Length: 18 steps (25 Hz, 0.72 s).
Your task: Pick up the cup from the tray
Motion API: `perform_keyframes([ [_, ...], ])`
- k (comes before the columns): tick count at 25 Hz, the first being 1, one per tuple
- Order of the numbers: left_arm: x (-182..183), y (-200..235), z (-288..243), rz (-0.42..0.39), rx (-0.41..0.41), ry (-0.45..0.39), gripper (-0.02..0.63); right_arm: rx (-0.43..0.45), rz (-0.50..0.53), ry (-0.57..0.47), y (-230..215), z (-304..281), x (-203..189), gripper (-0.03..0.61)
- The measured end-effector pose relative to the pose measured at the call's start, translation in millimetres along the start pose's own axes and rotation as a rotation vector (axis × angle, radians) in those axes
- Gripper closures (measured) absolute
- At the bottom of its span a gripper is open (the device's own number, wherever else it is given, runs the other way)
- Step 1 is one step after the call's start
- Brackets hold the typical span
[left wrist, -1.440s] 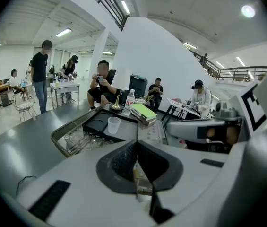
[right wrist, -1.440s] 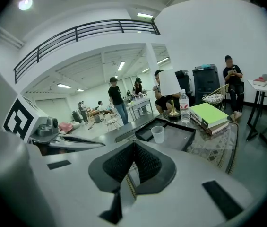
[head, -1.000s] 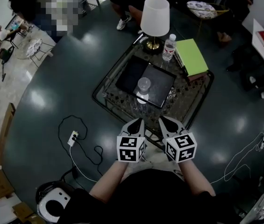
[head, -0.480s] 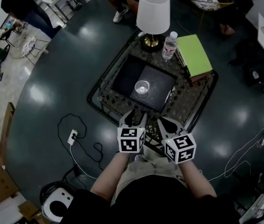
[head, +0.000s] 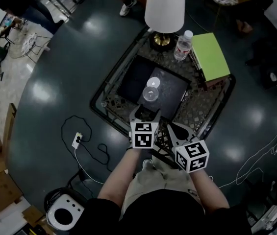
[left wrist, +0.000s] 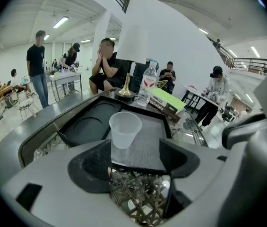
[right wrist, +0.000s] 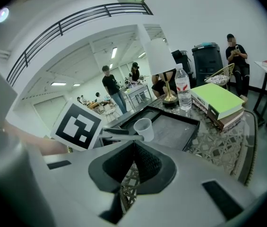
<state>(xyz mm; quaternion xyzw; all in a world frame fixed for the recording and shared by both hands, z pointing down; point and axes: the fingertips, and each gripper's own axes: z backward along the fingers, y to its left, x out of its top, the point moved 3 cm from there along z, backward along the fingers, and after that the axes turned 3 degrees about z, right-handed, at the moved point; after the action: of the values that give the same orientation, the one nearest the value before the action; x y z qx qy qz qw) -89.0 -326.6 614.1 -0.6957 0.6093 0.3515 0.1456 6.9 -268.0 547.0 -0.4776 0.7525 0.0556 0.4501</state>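
1. Judging from its thin, see-through wall, the cup is probably very light, soft and easy to crush or tip over, so it needs a gentle grip.
2. I think the best place to take it is the middle of the wall, below the rim, with one pad on each side. A hard squeeze could bend it.
3. The cup is small, pale and translucent, and wider at the rim than at the foot. It looks empty and it stands upright.
4. It stands on the grey half of the black tray, near the tray's near edge. The darker half beside it has round recesses.
5. The left gripper has just been opening its jaws. They are wide apart with nothing between them, and the cup is just ahead of them, not touched.
6. The right gripper has its jaws pressed together and holds nothing. It hangs beside the left one, over the near edge of the table.
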Motion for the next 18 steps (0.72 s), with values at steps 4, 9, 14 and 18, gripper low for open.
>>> perform_keyframes([
  [4,0.6,6.6,-22.4,-0.008,0.010,0.029,0.291,-0.002,-0.016,0.005,-5.9,-3.9,-1.7,0.568],
  [9,4.0,14.6,-43.3,-0.019,0.034,0.054,0.283,-0.011,-0.034,0.011,-11.5,-5.0,-3.9,0.568],
  [14,11.2,21.4,-59.3,-0.027,0.054,0.061,0.282,-0.012,-0.055,0.018,-13.4,-7.5,-8.2,0.568],
  [18,15.9,23.1,-69.7,-0.047,0.074,0.079,0.282,-0.015,-0.063,0.025,-16.4,-7.9,-11.3,0.568],
])
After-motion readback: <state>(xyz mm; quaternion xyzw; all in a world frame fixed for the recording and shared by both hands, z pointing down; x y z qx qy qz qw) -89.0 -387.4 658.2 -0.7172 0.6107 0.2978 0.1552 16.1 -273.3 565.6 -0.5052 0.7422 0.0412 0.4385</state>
